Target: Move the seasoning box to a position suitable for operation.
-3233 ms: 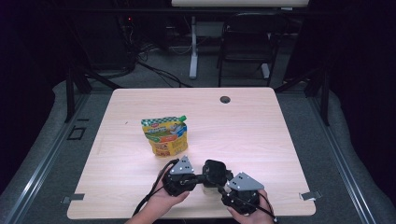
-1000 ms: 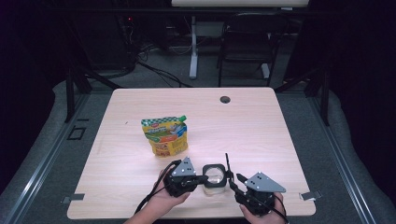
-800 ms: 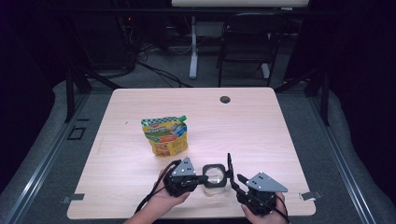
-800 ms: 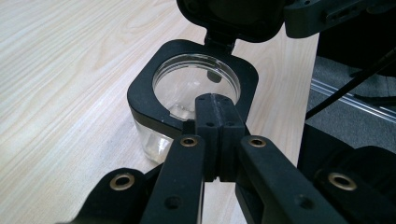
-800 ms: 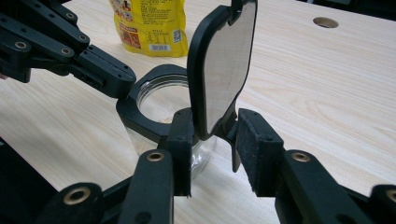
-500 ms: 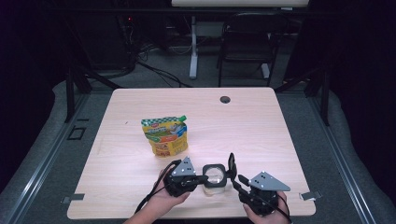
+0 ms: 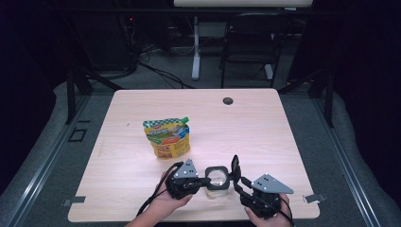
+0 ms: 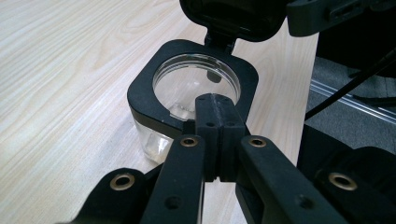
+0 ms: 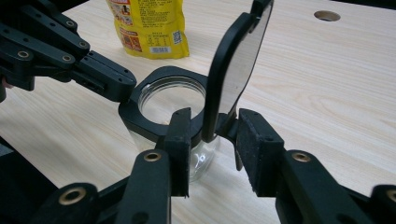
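A clear glass jar (image 7: 217,178) with a black square collar (image 8: 144,88) stands near the table's front edge. Its hinged black lid (image 7: 234,166) stands upright. My left gripper (image 7: 204,180) is shut on the collar's near edge (image 8: 218,109), reaching in from the left. My right gripper (image 9: 215,144) straddles the lid's (image 9: 233,70) hinge end. Its jaws have just been opening, and the lid's lower edge is between them with the pads off it. In the right gripper view the left gripper (image 9: 116,88) grips the collar (image 9: 154,88) from the left.
A yellow and green food pouch (image 7: 168,137) stands upright behind the jar, left of centre, also seen as the pouch (image 9: 147,28). A round cable hole (image 7: 228,100) sits at the wooden table's (image 7: 283,137) far edge. A chair and cables lie on the floor beyond.
Since the earliest frame the lid has swung from flat on the jar to upright, and the right gripper has drawn back to the right. The left gripper has kept still.
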`<state>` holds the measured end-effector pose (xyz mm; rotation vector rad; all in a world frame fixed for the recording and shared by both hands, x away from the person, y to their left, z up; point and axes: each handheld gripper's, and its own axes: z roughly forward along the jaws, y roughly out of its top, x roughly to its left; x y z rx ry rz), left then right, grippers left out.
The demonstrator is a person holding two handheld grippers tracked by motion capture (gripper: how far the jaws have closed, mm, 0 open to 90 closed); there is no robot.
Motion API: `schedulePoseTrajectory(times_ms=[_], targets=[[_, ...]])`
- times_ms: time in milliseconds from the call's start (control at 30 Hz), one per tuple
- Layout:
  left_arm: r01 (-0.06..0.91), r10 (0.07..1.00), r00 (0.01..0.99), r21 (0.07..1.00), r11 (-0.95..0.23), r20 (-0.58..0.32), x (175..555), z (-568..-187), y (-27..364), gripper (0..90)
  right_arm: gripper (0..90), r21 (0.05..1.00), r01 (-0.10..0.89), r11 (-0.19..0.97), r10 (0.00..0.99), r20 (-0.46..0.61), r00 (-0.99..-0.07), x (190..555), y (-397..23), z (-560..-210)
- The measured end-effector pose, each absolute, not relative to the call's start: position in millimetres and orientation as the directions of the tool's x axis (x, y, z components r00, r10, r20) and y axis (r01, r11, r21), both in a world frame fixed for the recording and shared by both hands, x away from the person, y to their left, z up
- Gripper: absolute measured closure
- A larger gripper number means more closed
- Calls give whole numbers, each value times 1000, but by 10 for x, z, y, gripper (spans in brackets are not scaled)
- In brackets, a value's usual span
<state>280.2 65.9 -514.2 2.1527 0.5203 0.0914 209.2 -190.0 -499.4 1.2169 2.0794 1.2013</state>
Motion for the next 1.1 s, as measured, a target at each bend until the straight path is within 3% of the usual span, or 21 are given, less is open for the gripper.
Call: schedulePoseTrajectory(times_ms=[367,1100], targets=[[339,425,898,794,-505,-112,2826,-5130,727,850,620,851,472,230,863,46,-503,2174,-1837,-5049],[378,495,862,788,-486,-108,2835,-5205,1048,777,807,845,497,198,856,98,-507,2326,-1886,-5042]])
